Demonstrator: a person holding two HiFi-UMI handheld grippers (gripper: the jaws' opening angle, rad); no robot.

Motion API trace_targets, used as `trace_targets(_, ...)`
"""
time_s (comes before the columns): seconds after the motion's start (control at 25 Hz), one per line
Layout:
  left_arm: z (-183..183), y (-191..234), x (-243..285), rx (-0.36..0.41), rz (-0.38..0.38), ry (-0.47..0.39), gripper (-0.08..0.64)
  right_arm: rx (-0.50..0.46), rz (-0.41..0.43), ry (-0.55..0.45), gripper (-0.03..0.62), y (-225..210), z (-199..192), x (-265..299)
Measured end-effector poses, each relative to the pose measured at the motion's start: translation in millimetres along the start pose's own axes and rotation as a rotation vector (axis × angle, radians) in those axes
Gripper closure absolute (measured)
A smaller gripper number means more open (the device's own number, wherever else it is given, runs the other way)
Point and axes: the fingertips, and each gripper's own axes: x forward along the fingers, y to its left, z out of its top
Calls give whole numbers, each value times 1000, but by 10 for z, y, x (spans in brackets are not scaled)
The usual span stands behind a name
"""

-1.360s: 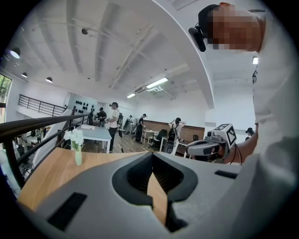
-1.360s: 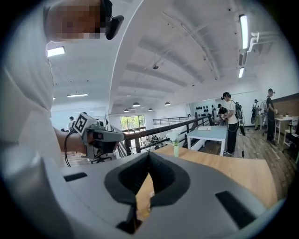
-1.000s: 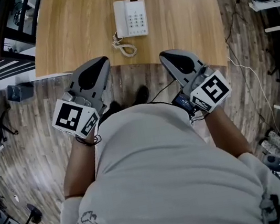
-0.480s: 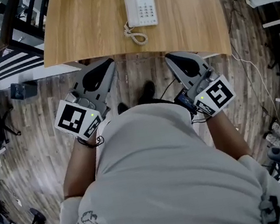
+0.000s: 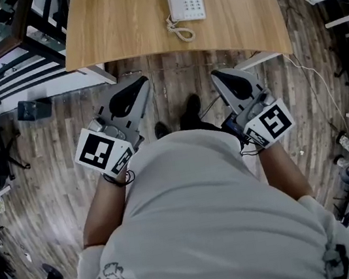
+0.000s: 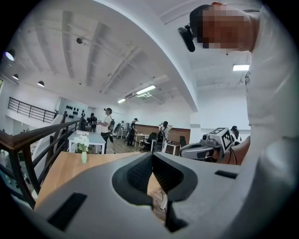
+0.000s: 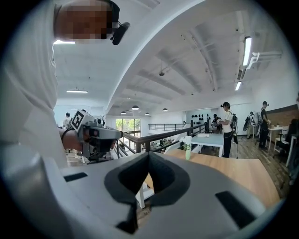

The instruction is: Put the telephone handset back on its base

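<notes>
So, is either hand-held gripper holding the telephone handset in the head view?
No, the left hand-held gripper and right hand-held gripper are both shut, empty, over the floor, apart from the telephone on the table.

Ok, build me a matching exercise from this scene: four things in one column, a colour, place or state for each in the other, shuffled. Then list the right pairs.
Things:
1. telephone
2. coiled cord
3. table
4. right gripper

Descriptions:
A. fingers together, nothing between them
B. light wood top
C. white, keypad facing up
D. curled on the wood at the phone's near corner

Pairs: 1-C, 2-D, 3-B, 4-A
</notes>
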Motion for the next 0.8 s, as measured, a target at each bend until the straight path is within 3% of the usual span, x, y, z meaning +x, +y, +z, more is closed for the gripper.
trace_targets(0.36, 17, -60, -281, 6, -22, -24, 554, -12, -28, 2, 588, 288, -3, -30)
trace_targets(0.8, 34, -62, -241, 2, -25, -24, 554, 3, -30, -6, 588, 256, 40, -46)
